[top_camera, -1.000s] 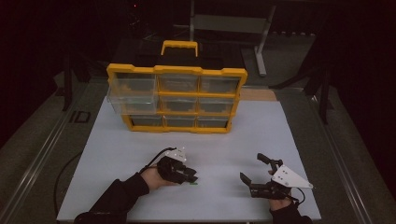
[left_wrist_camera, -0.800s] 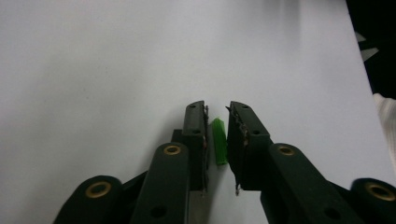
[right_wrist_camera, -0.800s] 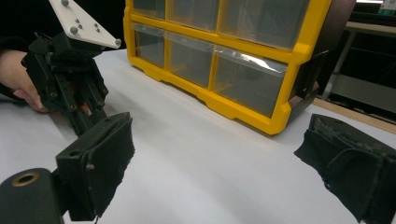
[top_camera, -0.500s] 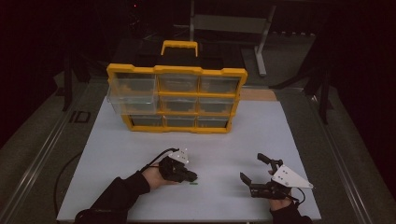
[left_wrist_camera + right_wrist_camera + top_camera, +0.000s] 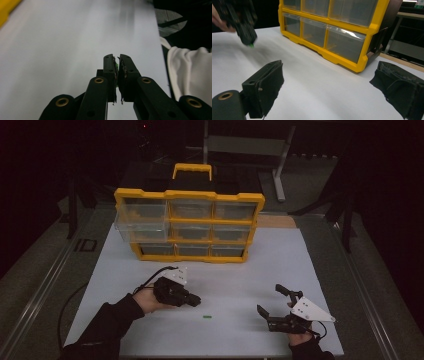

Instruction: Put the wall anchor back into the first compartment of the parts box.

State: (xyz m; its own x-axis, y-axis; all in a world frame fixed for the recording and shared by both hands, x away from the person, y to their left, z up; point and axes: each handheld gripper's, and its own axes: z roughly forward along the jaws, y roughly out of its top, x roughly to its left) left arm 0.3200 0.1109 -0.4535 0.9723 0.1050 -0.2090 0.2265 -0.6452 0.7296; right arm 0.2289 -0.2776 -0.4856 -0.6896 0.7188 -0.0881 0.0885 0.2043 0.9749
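Green piece (image 5: 115,65) pinched between left claw (image 5: 116,58) tips, above table (image 5: 62,50).

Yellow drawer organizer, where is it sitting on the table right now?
In the high view the yellow drawer organizer stands upright at the far, centre-left part of the white table, beyond both grippers and closer to the left gripper.

Two hand-held grippers are counted: the left hand-held gripper (image 5: 192,299) and the right hand-held gripper (image 5: 272,306). One yellow drawer cabinet (image 5: 189,226) is seen on one white surface (image 5: 240,275), with nine clear drawers in three rows. One small green piece (image 5: 206,317) is counted on the white surface.
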